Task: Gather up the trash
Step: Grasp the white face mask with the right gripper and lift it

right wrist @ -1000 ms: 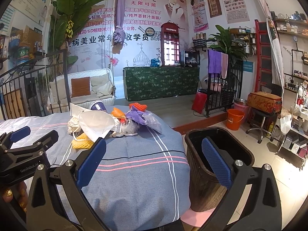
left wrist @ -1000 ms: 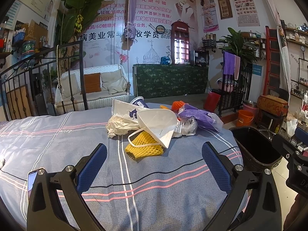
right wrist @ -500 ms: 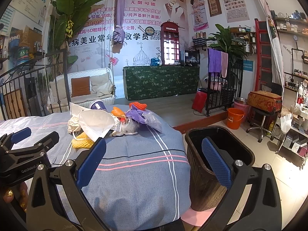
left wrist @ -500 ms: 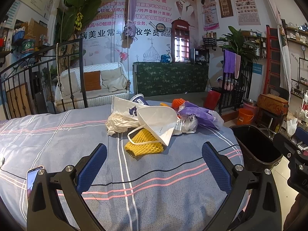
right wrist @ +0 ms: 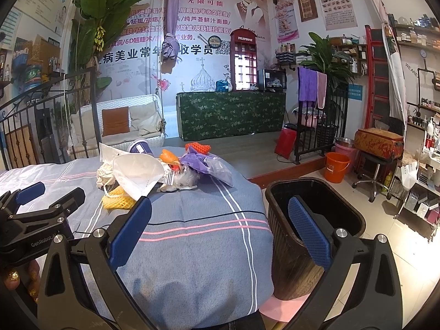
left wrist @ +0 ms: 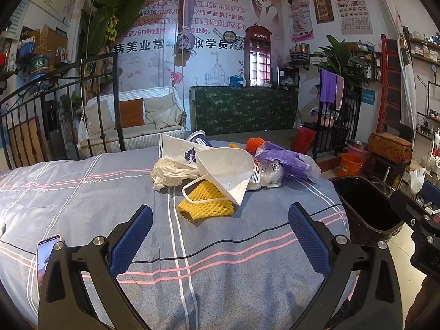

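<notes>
Trash pile (left wrist: 220, 170) on bed (left wrist: 82, 192); bin (left wrist: 365, 206) right of bed

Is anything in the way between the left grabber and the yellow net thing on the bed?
Nothing visible is. The left gripper is open, with only bare bedspread between it and the yellow foam net. A white mask lies over the net's far edge.

wall poster with Chinese lettering (left wrist: 176, 13) at 12 o'clock | white swing sofa (left wrist: 132, 118) at 10 | green-draped counter (left wrist: 244, 110) at 1 | red ladder shelf (right wrist: 381, 77) at 2 | pale tiled floor (right wrist: 404, 236) at 4
</notes>
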Available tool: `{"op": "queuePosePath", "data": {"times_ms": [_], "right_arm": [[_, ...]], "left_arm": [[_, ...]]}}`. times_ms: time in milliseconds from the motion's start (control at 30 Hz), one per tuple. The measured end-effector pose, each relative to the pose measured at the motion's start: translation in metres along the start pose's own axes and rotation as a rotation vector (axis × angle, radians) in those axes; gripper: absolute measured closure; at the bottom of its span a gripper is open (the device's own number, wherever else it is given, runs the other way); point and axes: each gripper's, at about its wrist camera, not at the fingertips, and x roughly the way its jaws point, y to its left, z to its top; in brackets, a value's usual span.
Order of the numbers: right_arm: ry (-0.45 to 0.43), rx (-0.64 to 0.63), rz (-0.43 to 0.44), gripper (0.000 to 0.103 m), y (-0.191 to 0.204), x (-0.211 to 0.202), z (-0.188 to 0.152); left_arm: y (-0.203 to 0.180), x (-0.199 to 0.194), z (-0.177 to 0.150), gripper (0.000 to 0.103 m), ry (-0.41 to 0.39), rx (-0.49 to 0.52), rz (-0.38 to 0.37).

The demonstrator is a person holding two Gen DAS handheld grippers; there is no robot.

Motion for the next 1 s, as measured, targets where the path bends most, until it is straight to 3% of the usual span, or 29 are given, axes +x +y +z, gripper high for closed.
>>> {"op": "queuePosePath", "data": {"times_ms": [167, 300, 367, 900, 1000], "right_arm": [[0.054, -0.027, 0.039, 0.005, 0.006, 0.019, -0.005], [0.192, -0.069, 0.101, 0.005, 0.020, 0.053, -0.013], [0.219, -0.080, 0.137, 0.005, 0.025, 0.063, -0.017], [0.313, -0.171, 0.271, 0.005, 0.072, 0.138, 0.000], [0.336, -0.179, 0.294, 0.011, 0.086, 0.157, 0.008]], "left_arm": [[0.010, 0.016, -0.008, 0.005, 0.067, -0.029, -0.033], [0.020, 0.033, -0.020, 0.006, 0.158, -0.039, -0.066], [0.026, 0.038, -0.024, 0.006, 0.181, -0.045, -0.063], [0.079, 0.057, -0.017, 0.006, 0.248, -0.054, 0.024], [0.085, 0.064, -0.014, 0.006, 0.252, -0.042, 0.015]]}}
